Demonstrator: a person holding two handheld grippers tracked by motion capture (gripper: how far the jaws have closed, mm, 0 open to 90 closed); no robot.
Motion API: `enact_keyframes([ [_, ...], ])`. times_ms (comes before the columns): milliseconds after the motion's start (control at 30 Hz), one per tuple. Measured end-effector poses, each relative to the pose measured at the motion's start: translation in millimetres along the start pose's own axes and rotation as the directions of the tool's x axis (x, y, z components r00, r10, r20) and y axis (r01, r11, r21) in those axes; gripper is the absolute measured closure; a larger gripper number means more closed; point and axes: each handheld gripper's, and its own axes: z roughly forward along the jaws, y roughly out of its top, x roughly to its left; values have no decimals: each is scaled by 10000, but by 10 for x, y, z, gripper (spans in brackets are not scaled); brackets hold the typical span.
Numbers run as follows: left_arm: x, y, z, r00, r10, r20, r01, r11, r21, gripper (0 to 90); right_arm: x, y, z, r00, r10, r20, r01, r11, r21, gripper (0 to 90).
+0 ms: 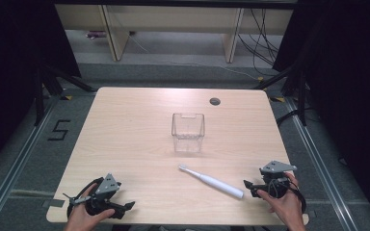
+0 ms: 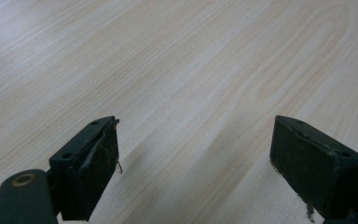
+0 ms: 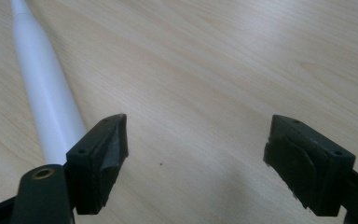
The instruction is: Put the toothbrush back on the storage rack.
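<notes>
Electric toothbrush [image 1: 212,180] lies flat on the desk [image 1: 125,130], near-right, in front of the empty clear cup [image 1: 188,132]. Right hand-held gripper [image 1: 257,187] spread just beside its handle, likely staged for pickup; left hand-held gripper [image 1: 125,207] spread, parked clear.

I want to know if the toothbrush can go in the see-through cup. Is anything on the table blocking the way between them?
Nothing visible blocks it. The white toothbrush lies flat on the table, and the clear cup stands upright farther back, with bare wood between them. The open right gripper sits beside the toothbrush's thick end, nothing between them.
</notes>
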Motion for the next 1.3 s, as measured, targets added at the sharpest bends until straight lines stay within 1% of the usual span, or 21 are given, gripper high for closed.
enact_keyframes([
  [33, -1, 1, -2, 10000, 5, 0, -5, 10000, 5, 150, -9, 1, 6, 9999, -127, 57, 127, 9999, -31, 205],
  [133, -1, 1, -3, 10000, 8, -4, -8, 10000, -8, 150, -9, -6, 18, 10000, 31, 46, -32, 9998, 177, 207],
  [167, 0, 1, -3, 10000, 18, -3, -18, 10000, -6, 151, -16, -5, 19, 10000, -24, 64, 23, 9998, 191, 208],
  [200, 0, 2, -7, 10000, 17, -1, -17, 10000, 48, 151, -43, 2, 26, 9995, -319, 47, 318, 9995, 48, 209],
  [233, -2, 1, -8, 10000, 17, -2, -17, 10000, 51, 150, -21, 8, 11, 10000, 5, 32, -5, 9998, 176, 210],
  [300, -5, -1, -3, 10000, -38, 7, 38, 10000, 41, 150, -35, 24, 10, 9997, -232, 69, 231, 9997, 126, 216],
  [367, -4, -3, -3, 10000, -46, 10, 46, 10000, 46, 151, -25, 41, 4, 10000, -49, -34, 50, 9996, 267, 237],
  [433, -6, -7, -2, 10000, -65, 36, 64, 10000, 6, 150, -48, 51, 15, 9996, -287, -9, 287, 9991, 316, 236],
  [500, -4, -4, -9, 9999, -80, 65, 80, 10000, 57, 151, -34, 75, 5, 9998, -23, -220, 34, 9988, 492, 238],
  [567, -5, -6, -7, 9999, -108, 48, 108, 9999, 36, 151, -39, 96, 12, 9992, -305, -276, 317, 9985, 443, 239],
  [600, -5, -6, -7, 9999, -108, 48, 108, 9999, 36, 151, -4, 108, 8, 9993, 43, -379, -20, 9983, 588, 239],
  [767, -5, -8, -11, 9998, -215, -5, 215, 9998, 2, 150, -14, 178, 20, 9964, -687, -488, 709, 9965, 448, 239],
  [800, -3, -7, -6, 9998, -202, -4, 202, 9998, 0, 151, 1, 182, 18, 9972, -559, -502, 583, 9972, 471, 239],
  [833, 2, -7, -3, 9999, -144, -58, 144, 9999, 74, 150, -1, 192, 11, 9965, -702, -461, 722, 9965, 429, 239],
  [867, 0, -9, -6, 9999, -114, 33, 114, 9999, 101, 150, 8, 200, 6, 9962, -656, -577, 683, 9966, 463, 239],
  [967, -2, -12, -9, 9998, -200, -66, 200, 9998, 52, 150, 23, 236, -12, 9959, -644, -639, 673, 9967, 448, 239],
  [1033, 1, -9, -11, 9998, -188, -78, 188, 9998, 79, 150, 32, 265, -14, 9943, -809, -698, 838, 9956, 409, 239],
  [1067, 0, -10, -9, 9998, -185, -69, 185, 9998, 84, 150, 56, 281, -17, 9955, -643, -702, 676, 9967, 455, 239],
  [1167, 1, -15, -5, 9998, -183, -66, 184, 9998, 126, 151, 50, 348, -20, 9928, -972, -700, 1002, 9942, 402, 239],
  [1233, 5, -15, -5, 9999, -136, -66, 137, 9998, 131, 150, 58, 369, -18, 9923, -987, -755, 1015, 9942, 351, 239],
  [1300, 5, -13, 1, 9999, -127, -47, 128, 9998, 132, 151, 83, 434, -12, 9878, -1307, -846, 1343, 9902, 380, 237],
])
